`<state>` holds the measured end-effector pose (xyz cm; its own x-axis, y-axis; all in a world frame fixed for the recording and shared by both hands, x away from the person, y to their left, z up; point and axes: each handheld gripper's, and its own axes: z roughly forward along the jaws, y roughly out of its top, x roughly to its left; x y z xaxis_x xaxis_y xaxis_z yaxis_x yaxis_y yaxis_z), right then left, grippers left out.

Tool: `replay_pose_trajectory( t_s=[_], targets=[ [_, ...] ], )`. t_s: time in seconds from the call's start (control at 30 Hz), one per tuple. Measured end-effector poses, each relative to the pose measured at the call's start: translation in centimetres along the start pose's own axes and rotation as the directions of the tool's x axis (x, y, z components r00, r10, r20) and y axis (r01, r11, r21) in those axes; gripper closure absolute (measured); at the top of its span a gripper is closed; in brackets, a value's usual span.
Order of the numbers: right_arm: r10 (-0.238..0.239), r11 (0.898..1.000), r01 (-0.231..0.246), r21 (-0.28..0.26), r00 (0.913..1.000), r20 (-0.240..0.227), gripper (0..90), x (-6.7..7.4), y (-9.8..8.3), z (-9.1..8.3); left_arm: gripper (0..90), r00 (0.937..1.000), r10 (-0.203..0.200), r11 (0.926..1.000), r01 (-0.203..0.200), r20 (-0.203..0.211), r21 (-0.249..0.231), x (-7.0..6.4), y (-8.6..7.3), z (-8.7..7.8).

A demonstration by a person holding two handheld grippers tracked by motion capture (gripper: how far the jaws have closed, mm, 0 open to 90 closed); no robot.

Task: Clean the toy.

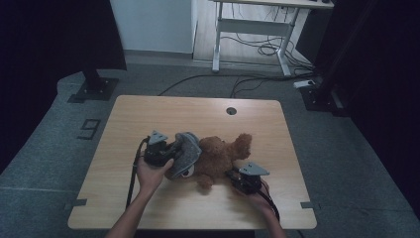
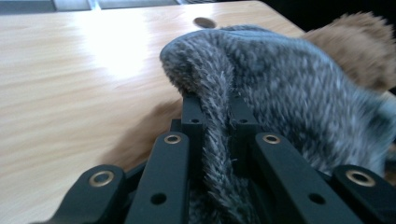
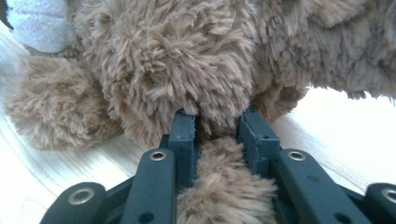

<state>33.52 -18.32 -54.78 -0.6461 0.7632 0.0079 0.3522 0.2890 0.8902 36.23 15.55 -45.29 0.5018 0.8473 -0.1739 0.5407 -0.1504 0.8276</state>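
Observation:
A brown teddy bear [image 1: 220, 154] lies on its back in the middle of the wooden table [image 1: 148, 111]. A grey knitted hat [image 1: 187, 152] sits over its head. My left gripper [image 1: 171, 151] is shut on the hat's edge; the grey fabric [image 2: 261, 88] is pinched between its two black jaws [image 2: 215, 109]. My right gripper [image 1: 233, 174] is shut on a brown furry limb of the bear [image 3: 187, 60], with fur squeezed between the jaws [image 3: 219, 123]. A pale patch [image 3: 39, 23] of the bear shows at the top left in the right gripper view.
A round cable hole [image 1: 231, 110] lies near the table's far edge. Beyond the table stand a white desk frame [image 1: 252, 29] with loose cables [image 1: 257, 49] on the floor, and a dark stand base [image 1: 94, 89] at the left.

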Motion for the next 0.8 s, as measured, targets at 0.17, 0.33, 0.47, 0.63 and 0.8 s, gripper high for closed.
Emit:
replay_pose_trajectory(
  t_s=[0.17,0.33,0.47,0.63,0.8],
  targets=[
    [0.006,1.0,-0.006,-0.002,1.0,-0.002,68.8,-0.1,0.0,0.0,80.3,0.999,-0.03,0.9995,0.031,-0.034,0.012,2.1,-1.9,-1.0],
    [0.008,1.0,-0.008,-0.002,1.0,0.0,68.7,0.0,0.0,0.0,80.3,0.9964,-0.032,0.9986,0.035,-0.079,0.04,3.3,-3.2,-1.4],
    [0.012,1.0,-0.012,-0.001,0.9999,-0.001,68.7,-0.1,0.0,0.0,80.2,0.996,-0.046,0.998,0.049,-0.076,0.04,3.7,-3.3,-1.7],
    [0.012,1.0,-0.012,0.0,0.9999,0.0,68.7,-0.1,-0.1,0.0,80.2,0.9963,-0.02,0.9989,0.023,-0.084,0.041,3.3,-2.8,-2.0],
    [0.012,1.0,-0.012,0.0,0.9999,-0.001,68.6,-0.1,-0.1,0.0,80.2,0.9984,-0.024,0.9997,0.023,-0.051,-0.007,2.3,-1.2,-2.4]
  ],
)
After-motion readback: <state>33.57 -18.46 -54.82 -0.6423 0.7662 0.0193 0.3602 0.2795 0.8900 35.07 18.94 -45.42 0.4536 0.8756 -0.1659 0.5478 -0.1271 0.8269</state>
